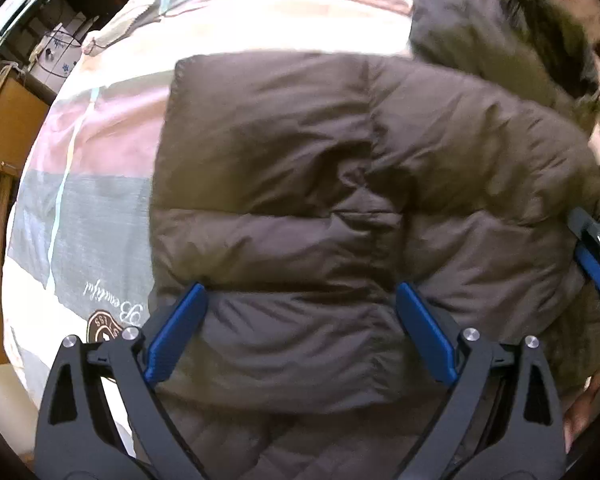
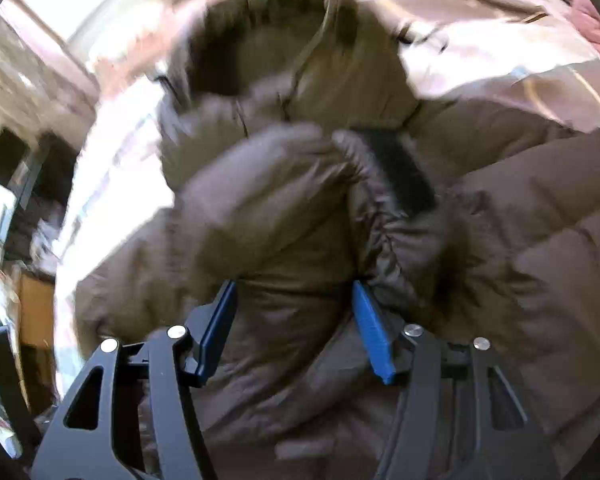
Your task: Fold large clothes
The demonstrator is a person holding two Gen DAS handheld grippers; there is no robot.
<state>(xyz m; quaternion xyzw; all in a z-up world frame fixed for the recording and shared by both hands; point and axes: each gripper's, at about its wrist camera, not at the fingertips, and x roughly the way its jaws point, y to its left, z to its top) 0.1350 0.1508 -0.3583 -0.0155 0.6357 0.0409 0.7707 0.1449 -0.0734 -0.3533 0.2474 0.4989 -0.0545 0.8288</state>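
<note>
Two grippers work over one brown padded jacket (image 1: 320, 184), which lies spread on a bed quilt (image 1: 100, 152) patterned in pink, grey and cream blocks. The jacket lies with a smooth quilted panel uppermost; the fur-trimmed hood (image 2: 268, 56) lies at its far end, toward the head of the bed.

The left gripper (image 1: 300, 320) points steeply down at the jacket's near part. Its blue pads (image 1: 176, 336) stand wide apart with a padded section bulging between them; the pads flank the fabric and do not appear to pinch it. This placement suits pressing or flattening the bulk, or a fresh grasp of a thick fold.

The right gripper (image 2: 296, 320) is angled down near the shoulder, close to a sleeve cuff (image 2: 396, 168) that lies folded across the body. Its jaws stand about half apart, with jacket fabric swelling up between the pads (image 2: 372, 336); no firm pinch is visible, though motion blur limits certainty. In the left wrist view the right gripper shows at the far right edge, beside the jacket's side.

Judgement: the sleeve appears already laid inward, so the fold is partly done; the thick filling will tend to spring back, which explains both grippers keeping low over it.

Readable writing: the quilt carries the script word "Beautiful" (image 1: 112, 300), seen upside down, above a round brown badge (image 1: 108, 330) whose lettering is too small to read. No brand label on the jacket is visible.
</note>
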